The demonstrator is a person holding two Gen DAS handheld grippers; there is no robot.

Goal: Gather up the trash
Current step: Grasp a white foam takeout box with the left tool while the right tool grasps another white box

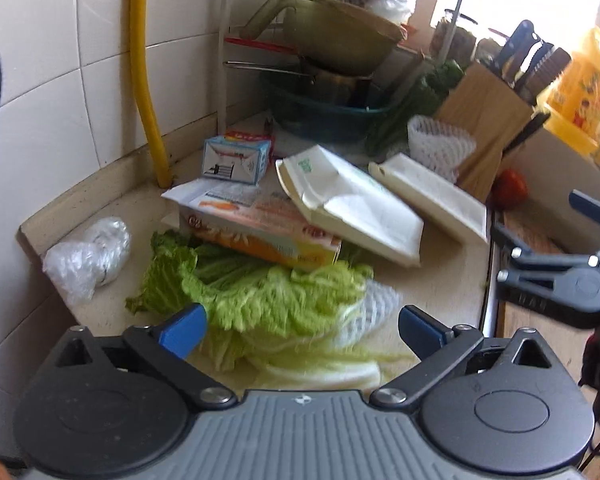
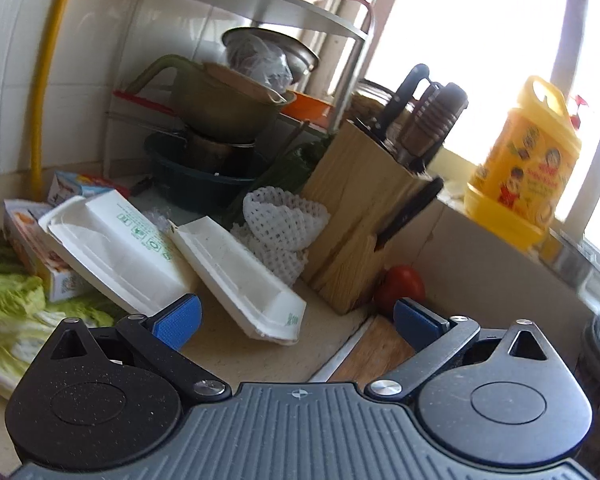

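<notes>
Kitchen counter (image 1: 52, 216) with trash heaped toward its back-left corner. Left to right: a crumpled plastic bag (image 1: 88, 256) near the left edge; cabbage leaves (image 1: 260, 296) at the front, just ahead of the left tool (image 1: 300, 330); an orange-and-white carton (image 1: 260, 228) resting on the leaves, with a small blue box (image 1: 236, 158) behind it; 2 white foam trays (image 2: 120, 248) (image 2: 236, 276), the first leaning on the carton; white foam netting (image 2: 284, 220) touching the knife block (image 2: 356, 216); a tomato (image 2: 400, 286) by the block's foot.

Risks, as judged: the stack is loose, so pulling the leaves or the carton could tip the trays off; the thin foam may crack under a hard pinch; a reach toward the netting passes close to the knife handles and the tomato, which are not trash.

Left tool: both blue pads spread wide, nothing between them, touching nothing. Right tool (image 2: 296, 320): likewise wide apart and empty, above the counter's right edge before the second tray.
</notes>
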